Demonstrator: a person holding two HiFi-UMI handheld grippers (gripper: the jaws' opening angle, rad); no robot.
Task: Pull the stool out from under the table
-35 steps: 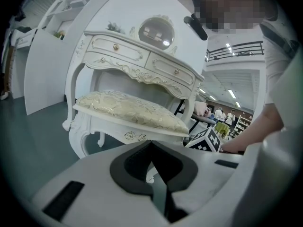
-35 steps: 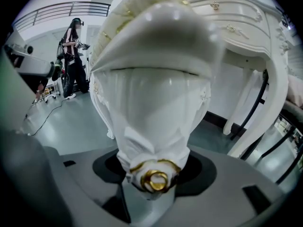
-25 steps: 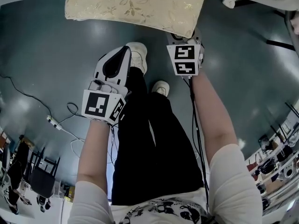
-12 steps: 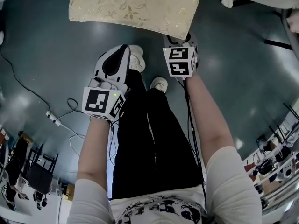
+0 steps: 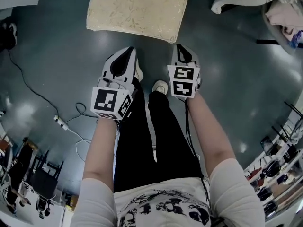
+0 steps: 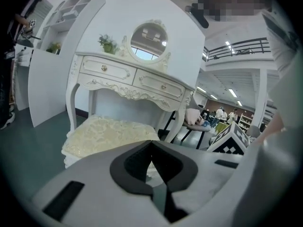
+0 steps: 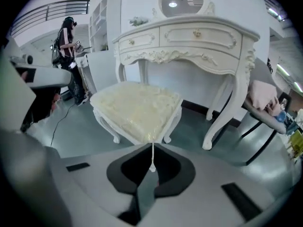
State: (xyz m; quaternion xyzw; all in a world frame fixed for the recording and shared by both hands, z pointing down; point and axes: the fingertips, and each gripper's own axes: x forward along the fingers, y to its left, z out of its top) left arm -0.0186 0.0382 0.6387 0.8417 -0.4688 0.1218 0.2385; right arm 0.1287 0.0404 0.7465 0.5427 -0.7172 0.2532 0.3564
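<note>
Grey floor (image 5: pixel 57 56): cream-cushioned white stool (image 5: pixel 137 11) stands out front of white carved bench (image 7: pixel 189 37), so I reckon pull's done. L gripper (image 5: pixel 128 55) fingers closed, empty. R gripper (image 5: pixel 182 51) fingers just snapped closed, nothing between.

Floor (image 5: pixel 52 56): dark grey-green, glossy, showing light reflections. A stool (image 5: pixel 137 11) with a cream cushion stands on it at top centre of the head view, in front of a white dressing table (image 7: pixel 189 37) whose curved legs also rest on the floor. A thin cable (image 5: pixel 33 86) trails across the left side. A person's white shoe (image 5: pixel 161 86) stands at centre.
</note>
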